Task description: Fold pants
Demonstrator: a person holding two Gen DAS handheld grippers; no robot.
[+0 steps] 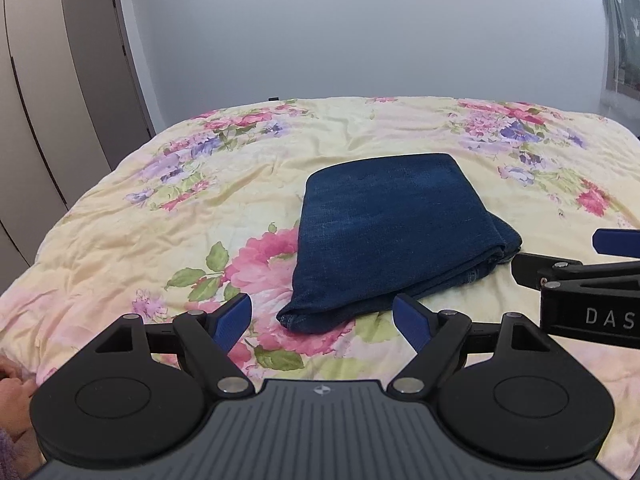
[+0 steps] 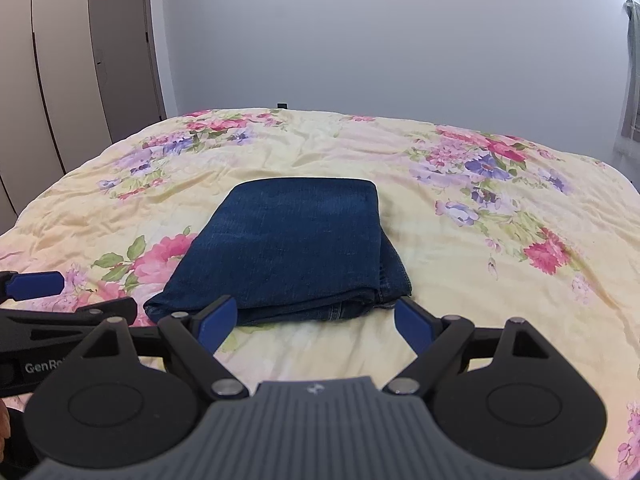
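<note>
The dark blue denim pants (image 1: 396, 232) lie folded into a compact rectangle on the floral bedspread (image 1: 160, 216); they also show in the right wrist view (image 2: 288, 248). My left gripper (image 1: 322, 318) is open and empty, just short of the bundle's near left corner. My right gripper (image 2: 316, 320) is open and empty, just short of the bundle's near edge. Each gripper's fingers show at the side of the other's view: the right gripper (image 1: 568, 256) and the left gripper (image 2: 76, 292).
The yellow floral bedspread (image 2: 480, 240) covers the whole bed. Wardrobe doors (image 1: 36, 112) stand at the left, a pale wall (image 2: 360, 40) behind the bed, and a curtain (image 1: 624, 32) at the far right.
</note>
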